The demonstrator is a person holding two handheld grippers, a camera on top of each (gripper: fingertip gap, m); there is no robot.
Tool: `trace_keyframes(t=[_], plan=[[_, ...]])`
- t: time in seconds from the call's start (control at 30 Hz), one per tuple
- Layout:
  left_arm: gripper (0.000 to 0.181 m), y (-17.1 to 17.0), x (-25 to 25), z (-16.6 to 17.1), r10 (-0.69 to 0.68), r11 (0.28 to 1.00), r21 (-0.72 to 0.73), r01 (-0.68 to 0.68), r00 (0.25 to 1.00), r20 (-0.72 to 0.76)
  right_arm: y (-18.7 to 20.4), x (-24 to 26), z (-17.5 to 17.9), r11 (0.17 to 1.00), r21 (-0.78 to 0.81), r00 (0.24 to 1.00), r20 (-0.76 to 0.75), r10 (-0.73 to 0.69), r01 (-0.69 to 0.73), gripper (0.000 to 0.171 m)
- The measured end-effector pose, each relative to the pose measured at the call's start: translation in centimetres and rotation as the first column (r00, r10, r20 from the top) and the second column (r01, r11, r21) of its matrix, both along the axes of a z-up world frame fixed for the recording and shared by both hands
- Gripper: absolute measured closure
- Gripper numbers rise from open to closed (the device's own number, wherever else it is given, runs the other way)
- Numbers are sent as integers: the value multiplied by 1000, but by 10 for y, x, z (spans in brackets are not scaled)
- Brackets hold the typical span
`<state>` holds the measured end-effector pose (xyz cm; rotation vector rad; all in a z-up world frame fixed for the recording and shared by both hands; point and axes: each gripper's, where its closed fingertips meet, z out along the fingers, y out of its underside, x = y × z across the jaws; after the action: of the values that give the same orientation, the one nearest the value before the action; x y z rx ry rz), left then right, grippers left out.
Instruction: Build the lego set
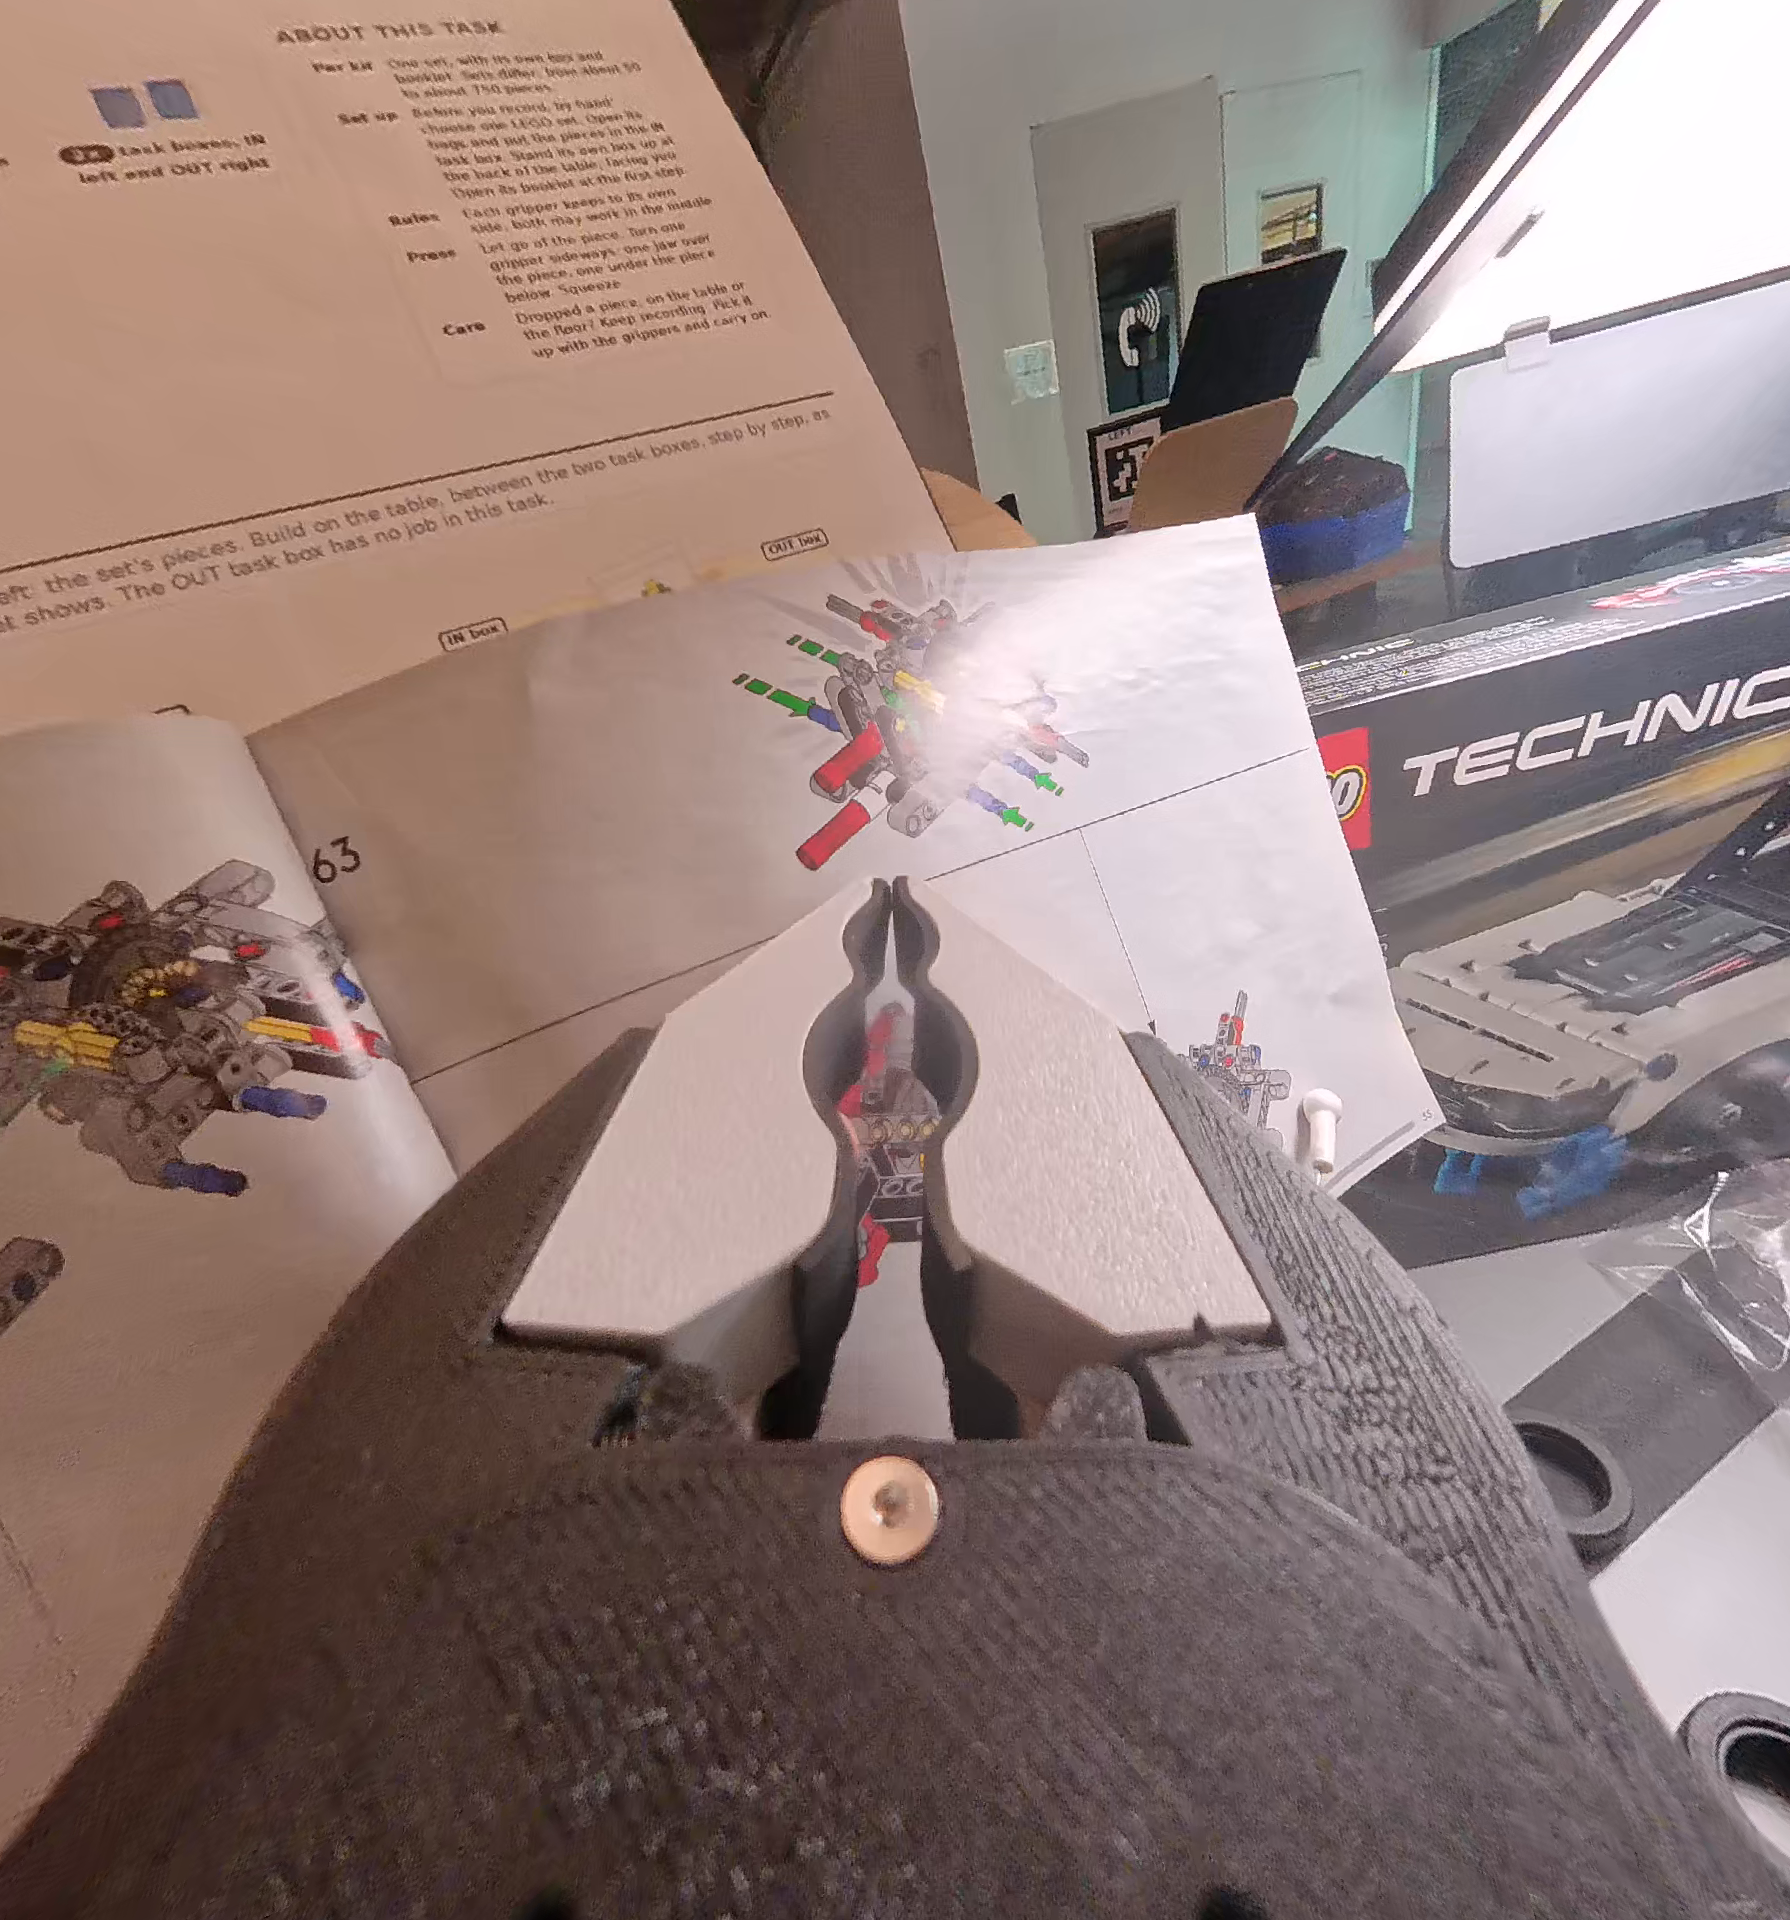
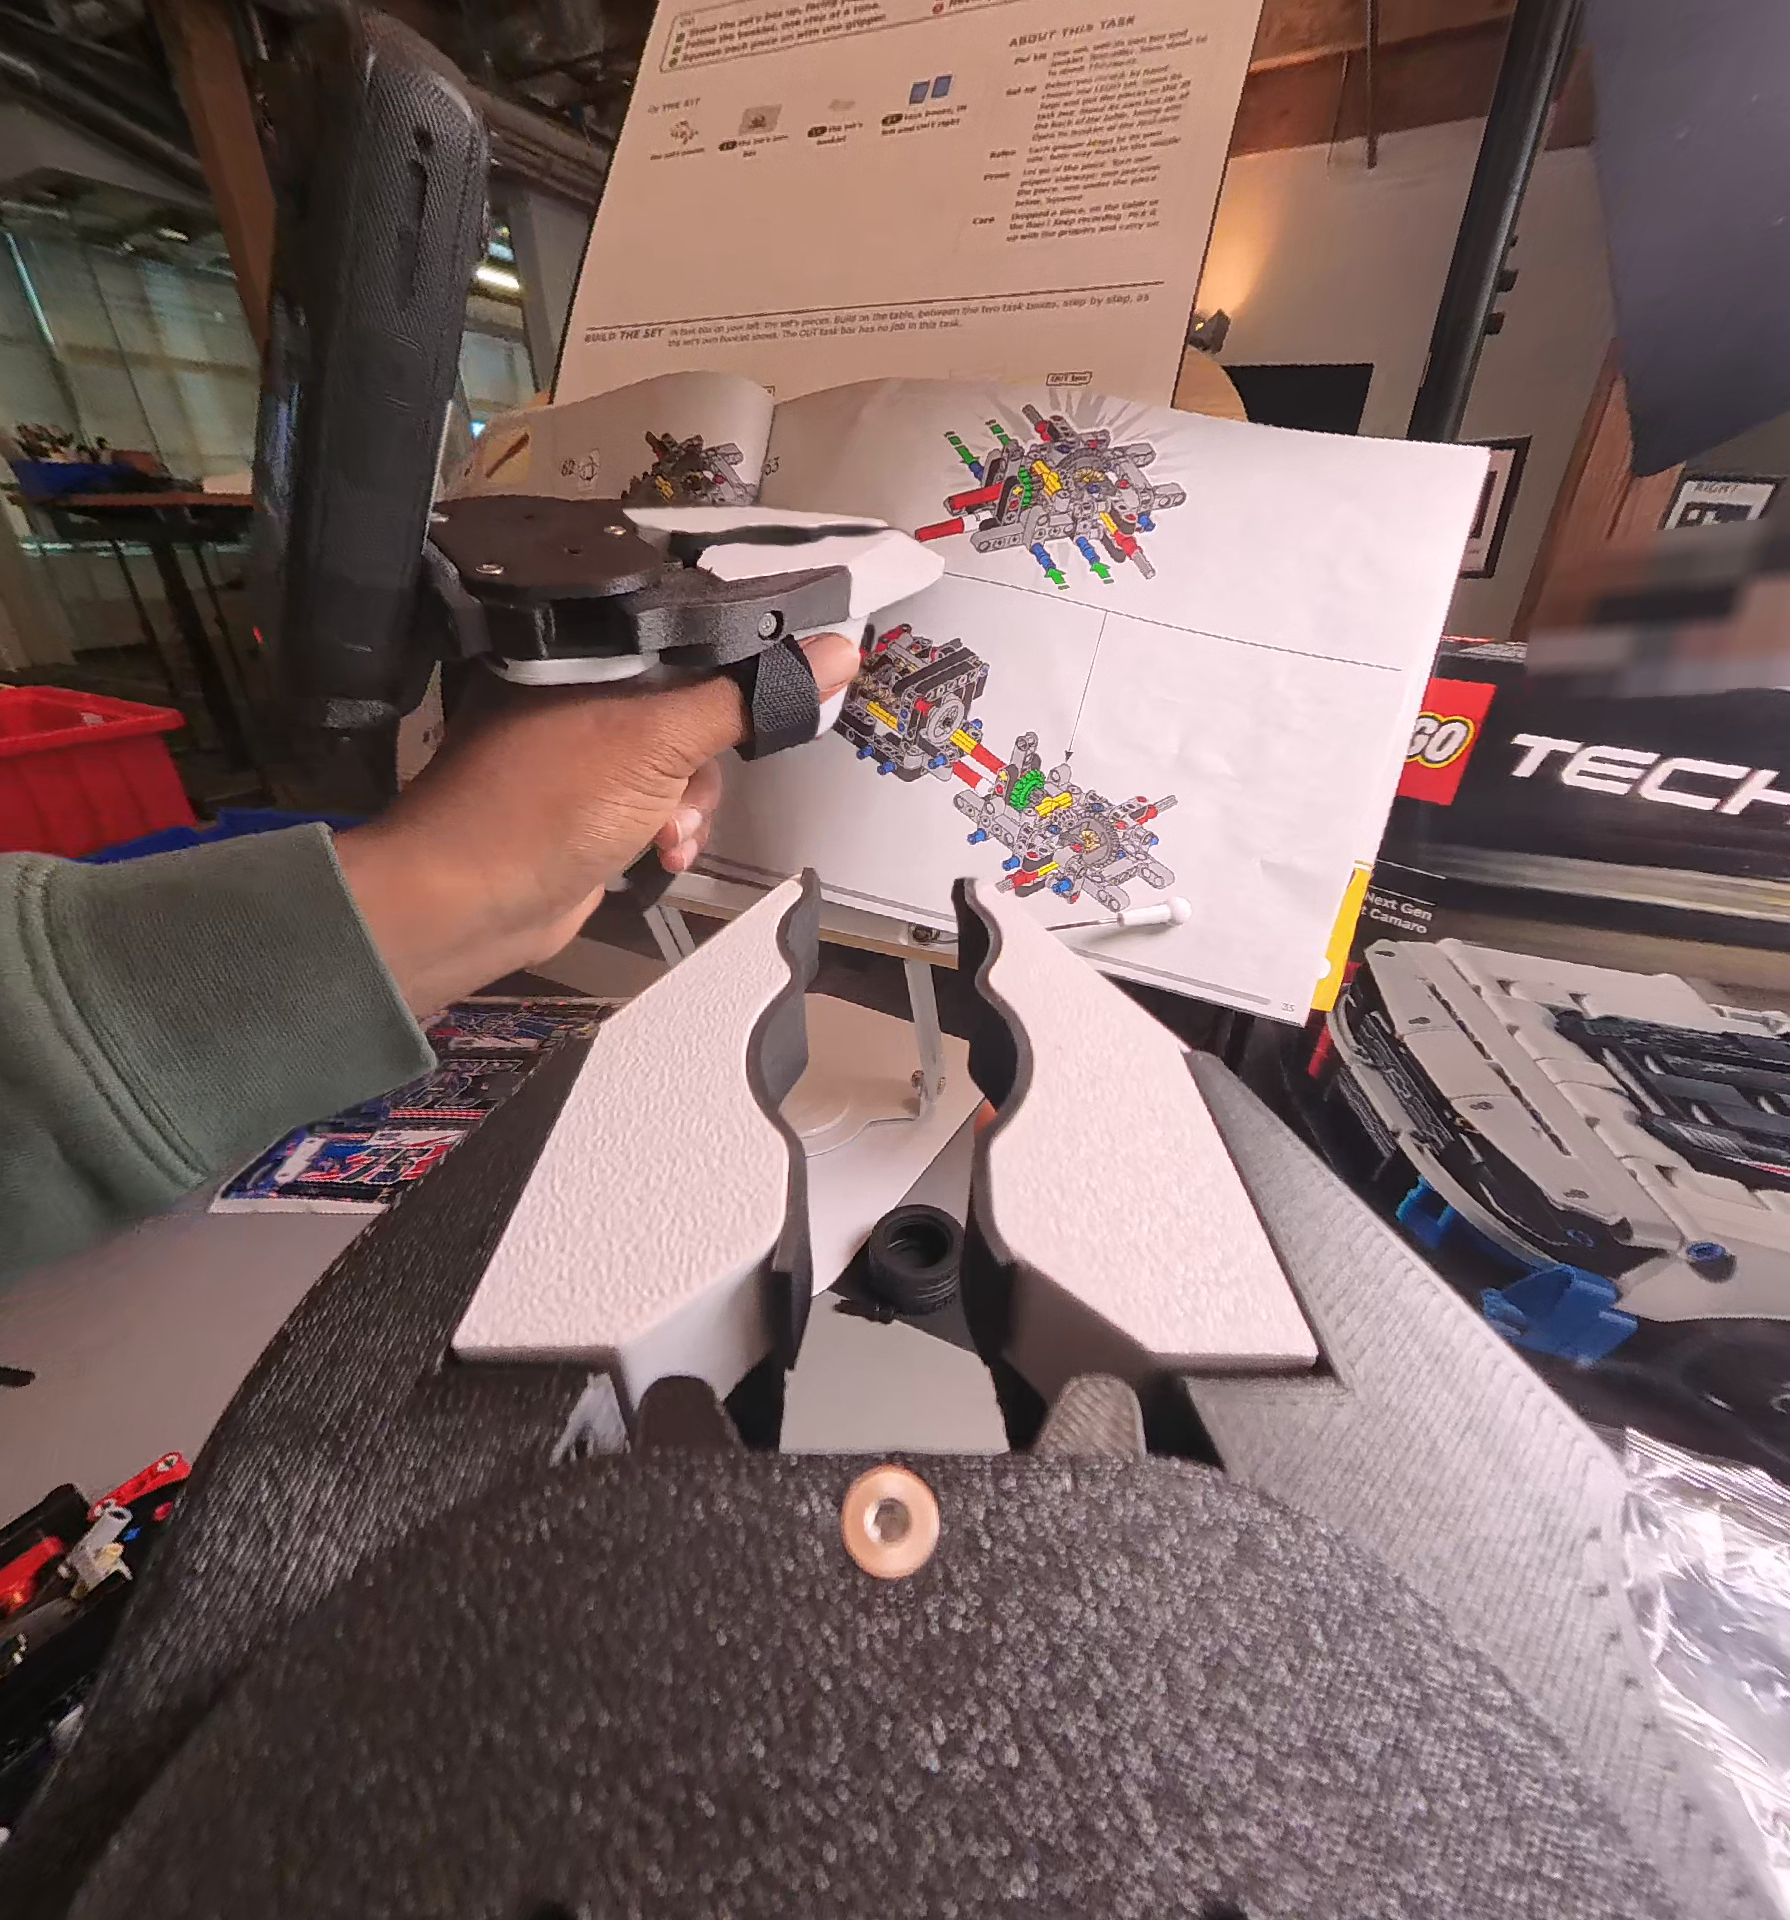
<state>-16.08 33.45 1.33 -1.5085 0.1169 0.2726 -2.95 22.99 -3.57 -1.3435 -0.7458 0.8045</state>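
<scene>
**Mid-build, both tongs idle at the booklet**

Left tongs (image 1: 892,891) were clenched on nothing, raised before the open instruction booklet (image 1: 600,790). Right tongs (image 2: 886,899) stood released, empty. Loose lego pieces (image 2: 29,1558) lay on the surface, left; a small black tire (image 2: 912,1262) nearby. No assembled model visible, possibly out of view. Much remained.

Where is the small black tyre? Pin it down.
In the right wrist view, the black tyre lies on the table, low between the open right gripper fingers, below the propped booklet.
</scene>
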Motion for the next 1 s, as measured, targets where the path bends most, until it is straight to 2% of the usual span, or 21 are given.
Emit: trace_keyframes(t=[0.47,1.0], plan=[[181,10,9,-6,-20,995,-101,3,985,-169,0,1,2,1000,-2,1000,-8,3,-3,147],[179,11,13,-5,-40,991,-132,19,986,-163,-4,1,7,1000,2,1000,-16,13,-13,147]])
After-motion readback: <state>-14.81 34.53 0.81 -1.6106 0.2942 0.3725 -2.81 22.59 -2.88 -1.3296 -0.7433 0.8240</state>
